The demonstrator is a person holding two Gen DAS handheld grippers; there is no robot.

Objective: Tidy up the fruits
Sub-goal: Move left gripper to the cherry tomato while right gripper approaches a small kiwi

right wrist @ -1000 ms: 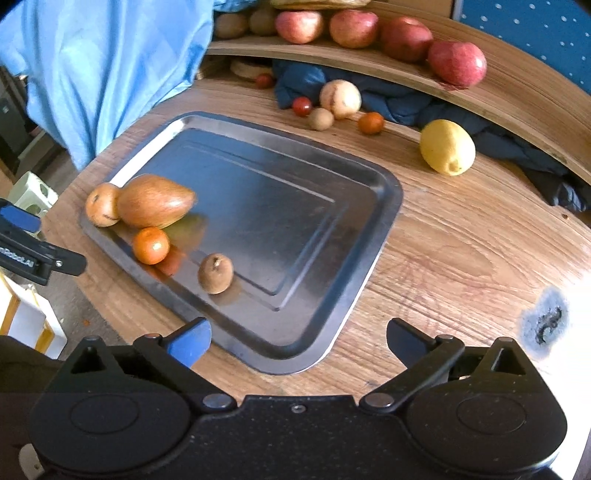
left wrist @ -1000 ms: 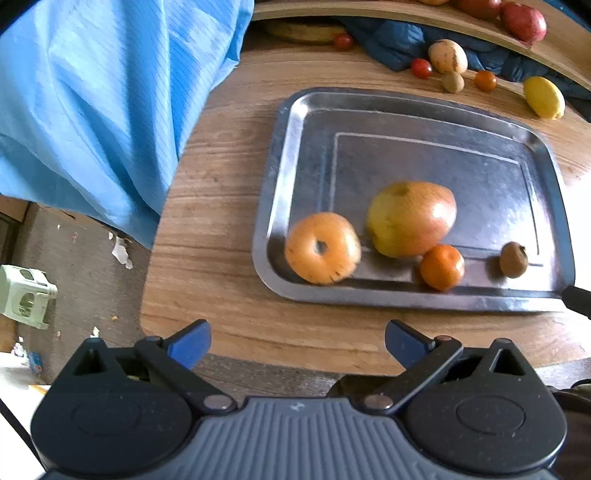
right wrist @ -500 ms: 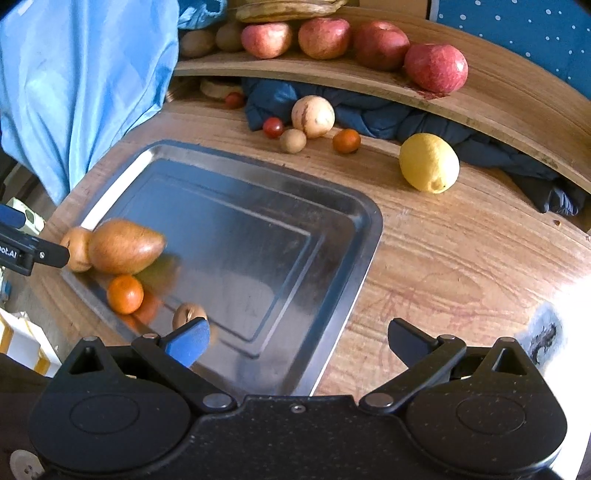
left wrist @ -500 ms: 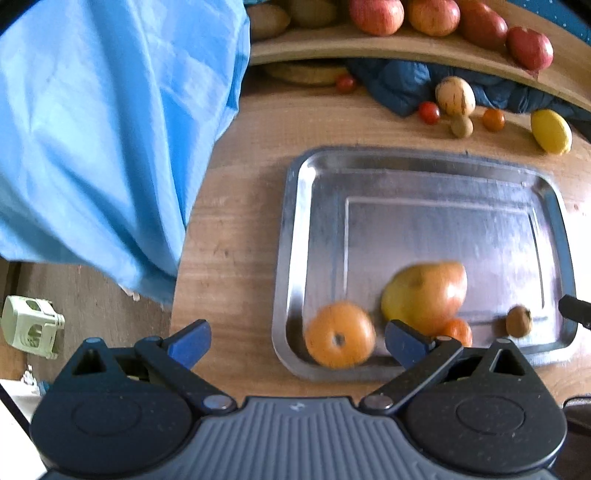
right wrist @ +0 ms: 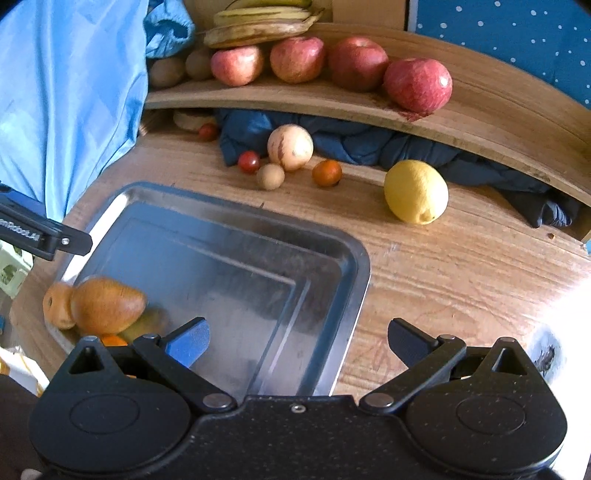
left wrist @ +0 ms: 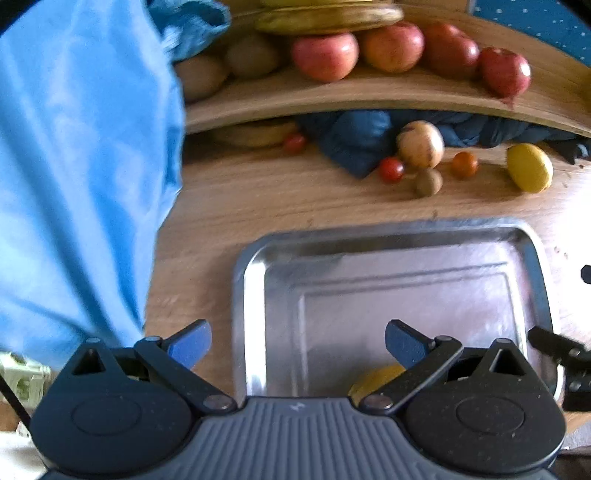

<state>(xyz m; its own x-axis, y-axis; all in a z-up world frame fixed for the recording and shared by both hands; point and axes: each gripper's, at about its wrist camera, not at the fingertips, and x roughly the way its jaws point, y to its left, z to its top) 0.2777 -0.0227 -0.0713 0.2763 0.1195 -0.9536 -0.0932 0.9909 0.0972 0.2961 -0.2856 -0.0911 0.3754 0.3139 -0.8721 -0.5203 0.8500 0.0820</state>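
A metal tray (left wrist: 406, 291) (right wrist: 354, 258) lies on the round wooden table. At its near left corner lie a mango (right wrist: 107, 304), an orange fruit (right wrist: 57, 304) and a small orange (right wrist: 112, 339), partly hidden by my right gripper; only a yellow edge of the mango (left wrist: 373, 380) shows in the left wrist view. Loose on the table behind the tray are a lemon (right wrist: 415, 192) (left wrist: 530, 168), a pale round fruit (right wrist: 290, 147), cherry tomatoes (right wrist: 248, 161) and a small brown fruit (right wrist: 270, 177). My left gripper (left wrist: 297, 341) and right gripper (right wrist: 297, 341) are both open and empty above the tray.
A curved wooden shelf (right wrist: 480, 110) at the back carries several apples (right wrist: 417, 90), kiwis and bananas (right wrist: 262, 22). Dark blue cloth (right wrist: 369, 144) lies under it. A light blue sheet (left wrist: 81, 166) hangs at the left. The table edge drops off at the left.
Both grippers have moved forward over the tray toward the shelf. The tray fruits have slid to the bottom of both views, and the shelf fruits have come into fuller view.
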